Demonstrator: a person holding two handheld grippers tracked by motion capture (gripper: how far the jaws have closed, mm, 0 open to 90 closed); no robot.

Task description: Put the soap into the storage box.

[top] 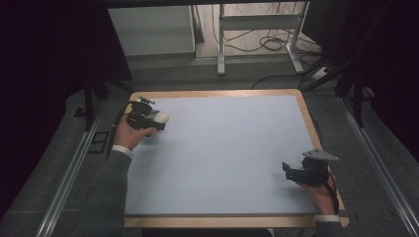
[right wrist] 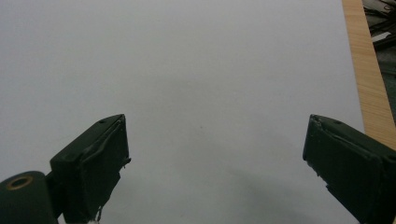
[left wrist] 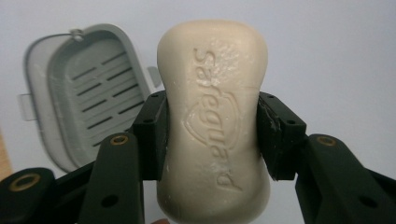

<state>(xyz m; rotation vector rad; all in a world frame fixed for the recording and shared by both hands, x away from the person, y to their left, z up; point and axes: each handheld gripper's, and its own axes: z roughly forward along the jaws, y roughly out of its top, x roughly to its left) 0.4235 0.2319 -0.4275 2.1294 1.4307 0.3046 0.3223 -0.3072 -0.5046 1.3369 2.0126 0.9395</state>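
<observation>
A cream bar of soap (left wrist: 212, 121), stamped with a brand name, is clamped across its middle by my left gripper (left wrist: 211, 133). In the high view that gripper (top: 159, 121) hovers at the table's far left corner with the soap (top: 161, 117) poking out. Behind the soap lies a grey soap box (left wrist: 84, 107), open, its slotted inside facing up. My right gripper (top: 287, 171) rests near the table's right front, jaws wide apart with nothing between them (right wrist: 215, 163).
A pale blue-grey mat (top: 222, 153) covers the wooden table (top: 309, 118). Beyond the table stand a white cabinet (top: 153, 29) and a metal frame with cables (top: 257, 34). Rails run along both sides of the floor.
</observation>
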